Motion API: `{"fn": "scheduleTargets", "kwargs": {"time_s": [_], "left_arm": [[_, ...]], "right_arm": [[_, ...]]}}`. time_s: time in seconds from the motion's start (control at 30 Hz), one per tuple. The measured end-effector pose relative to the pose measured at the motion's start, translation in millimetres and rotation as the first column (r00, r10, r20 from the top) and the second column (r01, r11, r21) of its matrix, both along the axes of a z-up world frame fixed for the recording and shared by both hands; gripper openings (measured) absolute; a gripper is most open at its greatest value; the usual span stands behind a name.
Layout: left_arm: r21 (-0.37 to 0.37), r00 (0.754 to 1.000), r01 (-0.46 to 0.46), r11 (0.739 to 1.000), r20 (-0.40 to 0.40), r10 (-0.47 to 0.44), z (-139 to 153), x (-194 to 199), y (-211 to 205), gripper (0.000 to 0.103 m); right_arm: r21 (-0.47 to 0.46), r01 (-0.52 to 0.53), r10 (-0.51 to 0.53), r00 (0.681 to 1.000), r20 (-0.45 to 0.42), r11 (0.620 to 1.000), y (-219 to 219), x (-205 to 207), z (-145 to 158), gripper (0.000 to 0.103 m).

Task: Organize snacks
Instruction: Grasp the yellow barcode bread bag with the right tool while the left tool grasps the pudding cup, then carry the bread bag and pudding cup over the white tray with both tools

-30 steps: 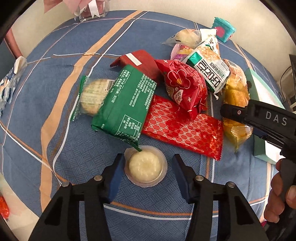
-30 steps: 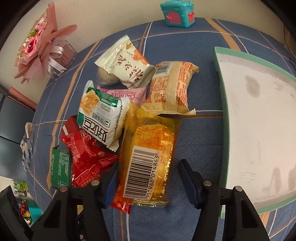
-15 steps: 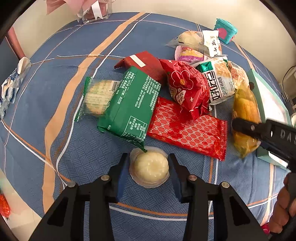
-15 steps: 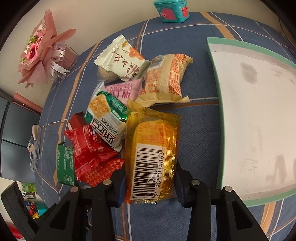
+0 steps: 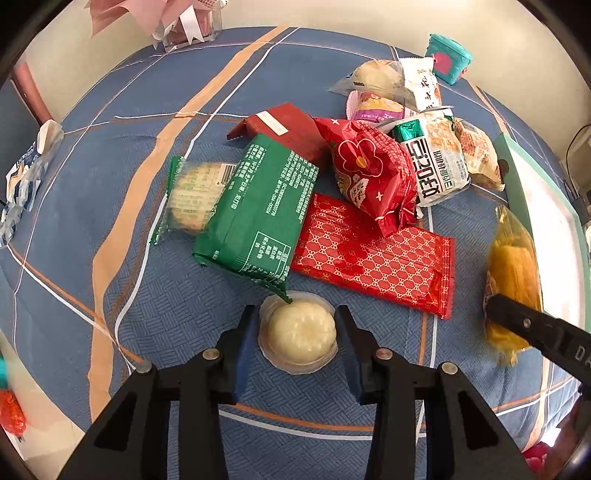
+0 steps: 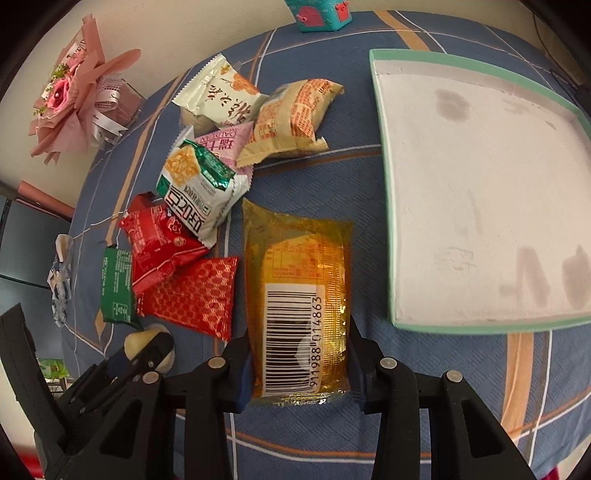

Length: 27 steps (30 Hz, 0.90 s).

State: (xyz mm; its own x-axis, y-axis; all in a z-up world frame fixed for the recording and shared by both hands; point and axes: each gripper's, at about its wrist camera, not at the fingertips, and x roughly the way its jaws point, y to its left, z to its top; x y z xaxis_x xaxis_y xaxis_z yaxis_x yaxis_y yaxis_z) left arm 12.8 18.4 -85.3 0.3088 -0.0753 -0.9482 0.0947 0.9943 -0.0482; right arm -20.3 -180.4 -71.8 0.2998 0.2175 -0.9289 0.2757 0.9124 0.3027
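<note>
My left gripper (image 5: 295, 332) is shut on a clear round cup holding a pale cake (image 5: 301, 334), which rests on the blue cloth just below a green pack (image 5: 258, 214). In the right wrist view, my right gripper (image 6: 299, 354) grips the barcode end of a yellow packet (image 6: 299, 280); its jaws are still closing and the pads press both long sides. That packet lies between the snack pile and a white tray with a teal rim (image 6: 384, 184). The pile holds a red patterned pack (image 5: 373, 254), a red flower pack (image 5: 369, 170) and a white-and-green pack (image 5: 432, 162).
A pink bouquet (image 6: 70, 96) and a teal toy box (image 6: 321, 13) stand at the far edge. A blue-white wrapper (image 5: 26, 177) lies at the left edge. Cream and beige snack bags (image 6: 291, 114) lie behind the pile. The tray's white floor holds nothing.
Both grippers have closed: the left on the cake cup, the right on the yellow packet. The right one has carried the packet sideways off the pile, closer to the tray.
</note>
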Motion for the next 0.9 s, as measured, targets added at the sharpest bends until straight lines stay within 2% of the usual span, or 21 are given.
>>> {"fn": "scheduleTargets", "kwargs": {"time_s": [0.03,0.33,0.67,0.9], "left_arm": [[-0.001,1.0,0.002,1.0,0.002,-0.002,0.1,0.1,0.2,0.039],[-0.011,1.0,-0.029,1.0,0.012,0.029,16.6,-8.4,13.2,0.039],[-0.013,0.996,-0.033,0.999,0.077,0.034,60.5,-17.5,12.8,0.034],[0.005,0.996,-0.024,1.0,0.085,0.024,61.8,-23.5,-3.2,0.034]], "right_arm": [[0.006,0.003,-0.003,1.0,0.0,1.0,-0.5,-2.5,0.8,0.043],[0.054,0.007,-0.009,1.0,0.029,0.999,-4.7,-18.8,15.0,0.043],[0.099,0.015,-0.023,0.997,0.08,0.995,-8.2,-14.0,32.1,0.043],[0.122,0.03,-0.042,0.995,0.094,0.992,-13.4,-12.7,37.3,0.043]]}}
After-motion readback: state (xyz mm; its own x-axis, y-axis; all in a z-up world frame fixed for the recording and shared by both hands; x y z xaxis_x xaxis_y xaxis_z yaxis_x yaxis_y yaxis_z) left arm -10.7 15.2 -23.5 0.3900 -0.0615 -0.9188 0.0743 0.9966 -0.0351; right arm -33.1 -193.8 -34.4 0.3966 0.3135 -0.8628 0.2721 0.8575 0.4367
